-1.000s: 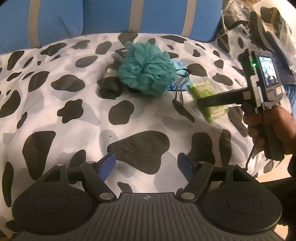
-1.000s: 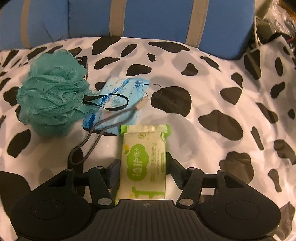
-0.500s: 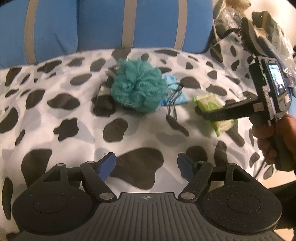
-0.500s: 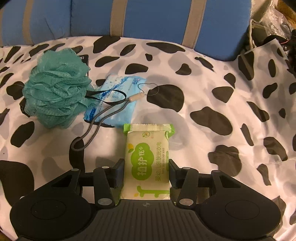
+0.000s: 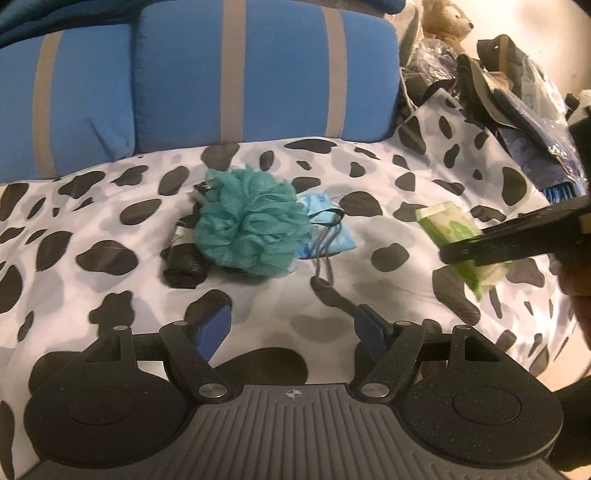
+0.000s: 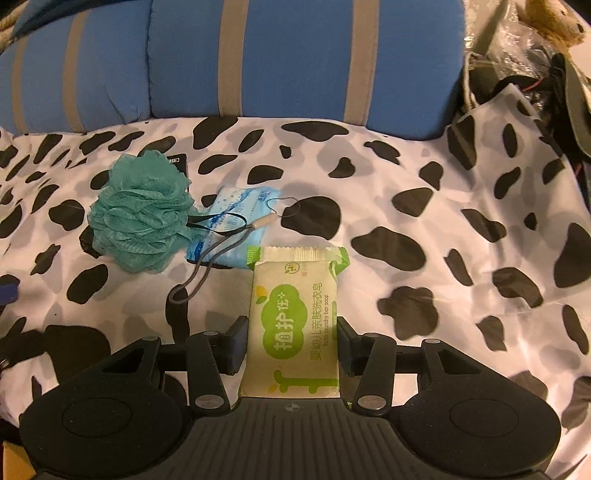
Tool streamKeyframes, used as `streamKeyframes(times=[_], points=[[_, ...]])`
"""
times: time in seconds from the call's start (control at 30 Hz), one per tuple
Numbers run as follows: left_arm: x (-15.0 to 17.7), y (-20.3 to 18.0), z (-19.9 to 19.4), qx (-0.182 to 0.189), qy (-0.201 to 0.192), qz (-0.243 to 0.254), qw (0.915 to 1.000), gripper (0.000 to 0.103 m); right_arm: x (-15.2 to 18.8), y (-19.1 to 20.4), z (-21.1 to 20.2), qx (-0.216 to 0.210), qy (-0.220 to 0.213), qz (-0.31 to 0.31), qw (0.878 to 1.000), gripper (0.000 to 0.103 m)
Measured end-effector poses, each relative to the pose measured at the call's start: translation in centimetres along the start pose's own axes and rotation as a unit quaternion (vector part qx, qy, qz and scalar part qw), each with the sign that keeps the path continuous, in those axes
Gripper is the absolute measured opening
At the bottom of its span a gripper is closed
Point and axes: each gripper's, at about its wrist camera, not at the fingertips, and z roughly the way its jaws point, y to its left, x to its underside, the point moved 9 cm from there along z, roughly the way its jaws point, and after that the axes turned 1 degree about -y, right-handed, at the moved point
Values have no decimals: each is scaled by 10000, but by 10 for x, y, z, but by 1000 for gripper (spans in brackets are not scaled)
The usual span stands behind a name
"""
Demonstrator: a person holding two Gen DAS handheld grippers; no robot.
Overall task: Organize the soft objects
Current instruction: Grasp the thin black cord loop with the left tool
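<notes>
My right gripper is shut on a green and cream soap packet and holds it above the cow-print cover; it also shows in the left wrist view. A teal mesh bath pouf lies on the cover, with a blue tissue pack and a black lanyard beside it. A black roll lies left of the pouf. My left gripper is open and empty, well short of the pouf.
Blue cushions with grey stripes stand behind the cow-print cover. A pile of bags and a plush bear sits at the back right. A small dark box lies behind the pouf.
My right gripper has lifted the soap packet and drawn it back and rightward from the pouf. My left gripper has pulled back and up, so the objects look farther away.
</notes>
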Motion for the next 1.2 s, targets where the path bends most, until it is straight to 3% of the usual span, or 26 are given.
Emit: streamKeyframes(times=[0.37, 0.53, 0.77, 0.83, 0.97, 1.03, 1.07, 1.2], points=[[1, -32, 44, 136, 2, 734, 9972, 72, 23, -24, -33, -173, 35, 216, 9996, 51], [-1, -43, 66, 172, 72, 1004, 9948, 60, 24, -28, -40, -344, 8, 394, 9986, 51], [-4, -43, 103, 0, 259, 1078, 9938, 54, 22, -30, -39, -477, 40, 590, 9971, 51], [-5, -39, 115, -17, 348, 937, 9950, 43, 21, -30, -39, -505, 34, 644, 9966, 51], [-5, -36, 131, 75, 518, 868, 9949, 35, 19, -28, -36, -548, 51, 689, 9961, 51], [-6, -37, 133, 115, 522, 968, 9939, 12, 19, -26, -34, -563, 61, 678, 9961, 51], [-6, -36, 133, 140, 577, 951, 9937, 9, 19, -27, -34, -561, 64, 678, 9961, 51], [-4, -32, 124, 237, 744, 903, 9929, 7, 18, -29, -33, -521, 66, 707, 9961, 51]])
